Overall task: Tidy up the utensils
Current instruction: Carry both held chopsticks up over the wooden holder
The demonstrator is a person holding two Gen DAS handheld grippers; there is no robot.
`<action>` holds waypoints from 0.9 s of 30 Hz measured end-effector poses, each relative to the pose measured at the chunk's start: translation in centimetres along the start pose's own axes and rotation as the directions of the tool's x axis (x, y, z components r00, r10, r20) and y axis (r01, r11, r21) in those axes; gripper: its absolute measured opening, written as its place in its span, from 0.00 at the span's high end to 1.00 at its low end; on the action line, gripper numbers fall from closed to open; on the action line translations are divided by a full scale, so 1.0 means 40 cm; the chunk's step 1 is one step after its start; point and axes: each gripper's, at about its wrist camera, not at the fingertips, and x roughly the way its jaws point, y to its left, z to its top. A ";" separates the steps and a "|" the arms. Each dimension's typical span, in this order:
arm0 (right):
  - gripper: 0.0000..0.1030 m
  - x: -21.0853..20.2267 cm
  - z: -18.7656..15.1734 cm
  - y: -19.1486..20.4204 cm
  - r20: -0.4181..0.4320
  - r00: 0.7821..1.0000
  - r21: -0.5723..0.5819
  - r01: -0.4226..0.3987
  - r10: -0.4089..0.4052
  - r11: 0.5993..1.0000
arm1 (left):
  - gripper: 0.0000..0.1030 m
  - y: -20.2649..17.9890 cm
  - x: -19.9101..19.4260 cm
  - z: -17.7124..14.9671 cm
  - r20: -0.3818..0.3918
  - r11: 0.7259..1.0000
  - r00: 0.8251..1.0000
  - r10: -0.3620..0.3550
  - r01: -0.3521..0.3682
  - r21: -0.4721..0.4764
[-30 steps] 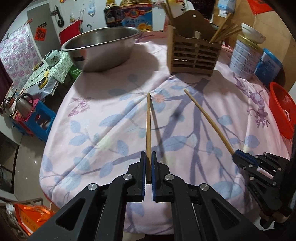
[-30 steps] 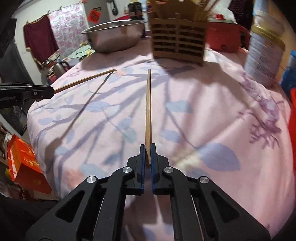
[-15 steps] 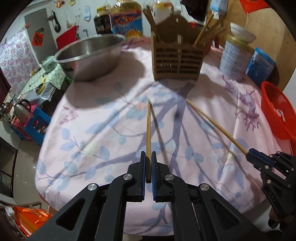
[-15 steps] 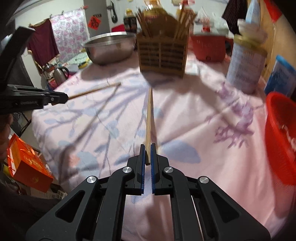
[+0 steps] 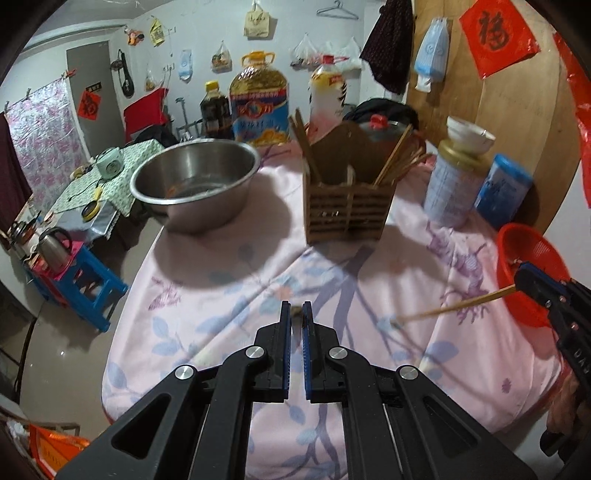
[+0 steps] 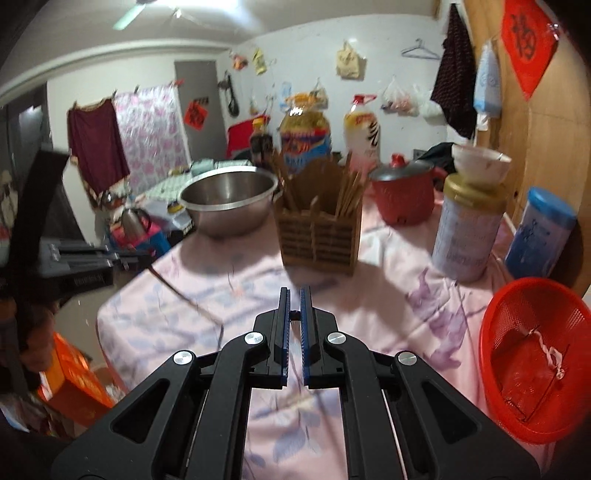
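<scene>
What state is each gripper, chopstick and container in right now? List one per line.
left gripper, shut on left chopstick
right gripper, shut on right chopstick
left chopstick, clamped at one end
right chopstick, clamped at one end
utensil holder, upright, chopsticks standing in it
steel bowl, upright, no utensils inside
tin, lidded, white bowl on top

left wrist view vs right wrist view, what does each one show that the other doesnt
Only the left wrist view: the right gripper side-on, shut on the right chopstick, seen along its length.
Only the right wrist view: the left gripper side-on and blurred, holding the left chopstick, plus a ceiling fan.
Both: the steel bowl, the wooden utensil holder, the red basket and the floral tablecloth.
</scene>
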 end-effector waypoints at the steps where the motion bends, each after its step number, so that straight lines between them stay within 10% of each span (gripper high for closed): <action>1: 0.94 -0.003 0.010 0.005 0.008 1.000 -0.003 0.006 -0.006 1.000 | 0.94 0.005 -0.003 0.010 0.013 1.000 1.000 -0.013 0.013 0.001; 27: 0.94 0.103 0.050 0.085 -0.065 0.981 0.046 0.187 -0.183 0.981 | 0.94 0.137 0.140 0.089 -0.030 0.981 0.981 -0.191 0.192 0.026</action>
